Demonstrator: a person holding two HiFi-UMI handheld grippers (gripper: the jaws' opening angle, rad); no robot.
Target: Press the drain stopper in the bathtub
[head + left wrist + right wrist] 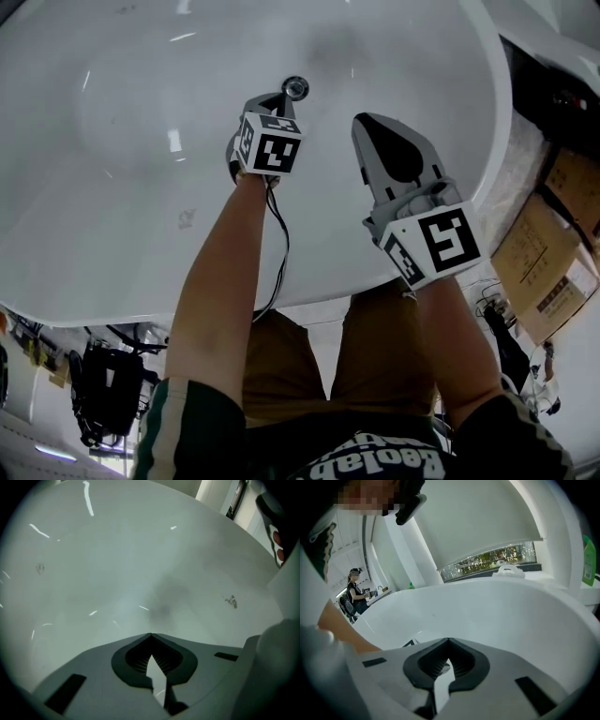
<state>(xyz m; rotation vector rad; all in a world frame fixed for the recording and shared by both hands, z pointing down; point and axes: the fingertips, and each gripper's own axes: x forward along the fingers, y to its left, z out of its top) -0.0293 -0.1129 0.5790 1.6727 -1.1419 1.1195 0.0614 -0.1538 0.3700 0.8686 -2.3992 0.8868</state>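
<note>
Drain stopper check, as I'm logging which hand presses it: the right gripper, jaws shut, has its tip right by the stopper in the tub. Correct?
No: it is the left gripper, jaws shut, whose tip is right by the drain stopper in the bathtub, as the head view shows. The right gripper is off to one side.

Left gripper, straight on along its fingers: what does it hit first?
Likely the bathtub floor: past the closed left gripper, its own view shows only bare white surface. The head view puts the drain stopper just beyond its tips, so it may land on or beside that; depth unclear.
</note>
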